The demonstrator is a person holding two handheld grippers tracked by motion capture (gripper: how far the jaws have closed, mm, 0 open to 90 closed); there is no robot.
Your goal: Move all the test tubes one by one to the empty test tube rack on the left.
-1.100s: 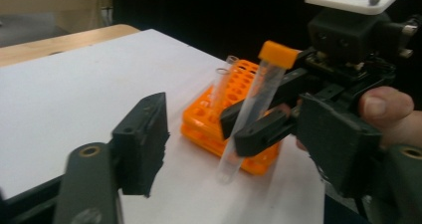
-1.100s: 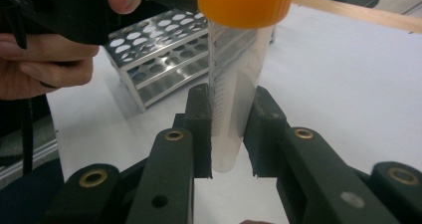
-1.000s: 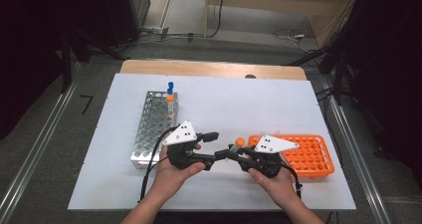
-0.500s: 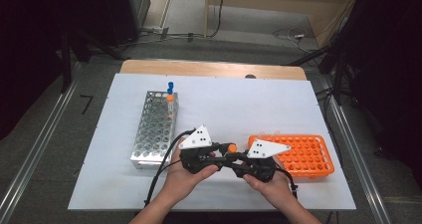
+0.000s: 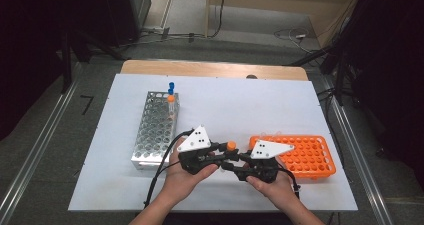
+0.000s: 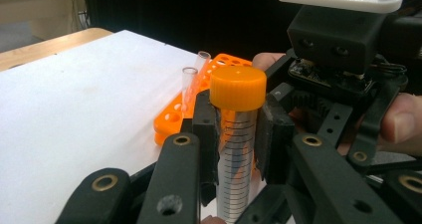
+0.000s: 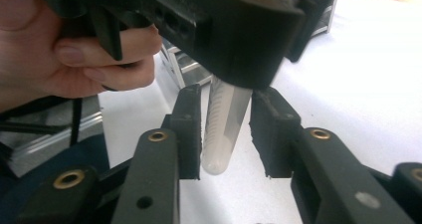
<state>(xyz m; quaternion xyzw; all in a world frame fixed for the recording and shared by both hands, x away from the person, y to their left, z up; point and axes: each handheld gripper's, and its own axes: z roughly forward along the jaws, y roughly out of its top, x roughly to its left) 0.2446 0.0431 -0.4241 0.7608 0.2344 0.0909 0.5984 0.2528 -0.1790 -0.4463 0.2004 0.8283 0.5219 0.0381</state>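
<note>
The left claw (image 5: 224,152) has swung in from beside the perforated metal tube rack (image 5: 154,130) to meet the right claw (image 5: 231,163) above the white desk (image 5: 240,102), so a handover looks under way. It clamps an orange-capped, graduated clear plastic tube (image 6: 238,134) just under the cap; the right claw's jaws stand narrowly apart around the tube's rounded lower end (image 7: 222,129), not yet pinching it. An orange plastic rack (image 5: 300,156) lies just beside the right hand, and two capped tubes (image 5: 171,97) stand at the metal rack's far end
</note>
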